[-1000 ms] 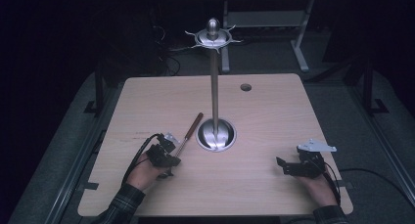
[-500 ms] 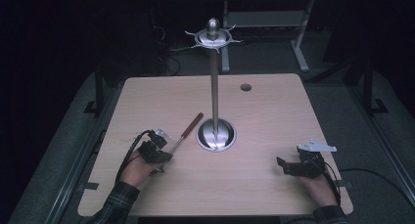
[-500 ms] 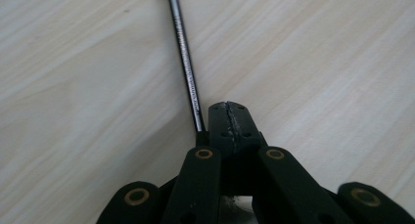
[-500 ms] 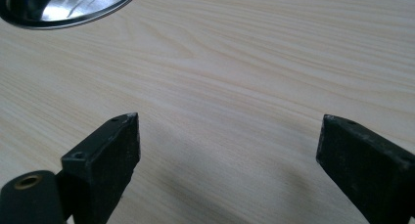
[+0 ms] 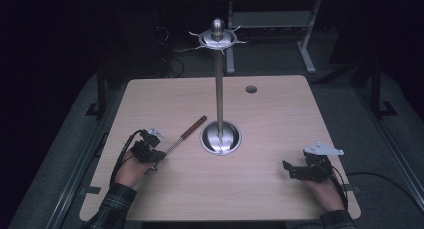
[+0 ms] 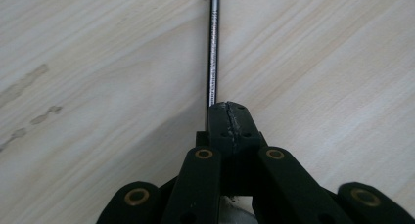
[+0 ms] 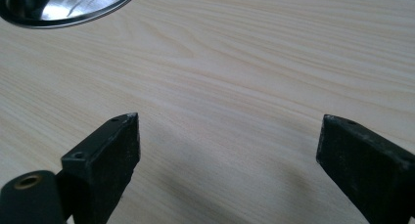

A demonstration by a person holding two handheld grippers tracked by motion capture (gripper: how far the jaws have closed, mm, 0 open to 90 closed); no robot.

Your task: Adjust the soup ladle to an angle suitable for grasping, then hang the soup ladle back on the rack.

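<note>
A utensil with a brown wooden handle and a thin metal shaft lies flat on the wooden table, left of the stand. My left gripper sits at the shaft's near end. In the left gripper view its jaws are pressed together, and the shaft comes out from under the left jaw, beside the seam rather than in it. The utensil's near end is hidden under the gripper. My right gripper rests on the table at the front right, open with bare wood between its fingers.
A tall metal stand with a hooked crown rises from a round shiny base at the table's middle; the base's rim also shows in the right gripper view. A cable hole lies at the back. Dark floor and desk legs surround the table.
My left hand and gripper have slid left, back along the shaft toward its near end. The utensil has stayed in place. The right gripper has not moved.
</note>
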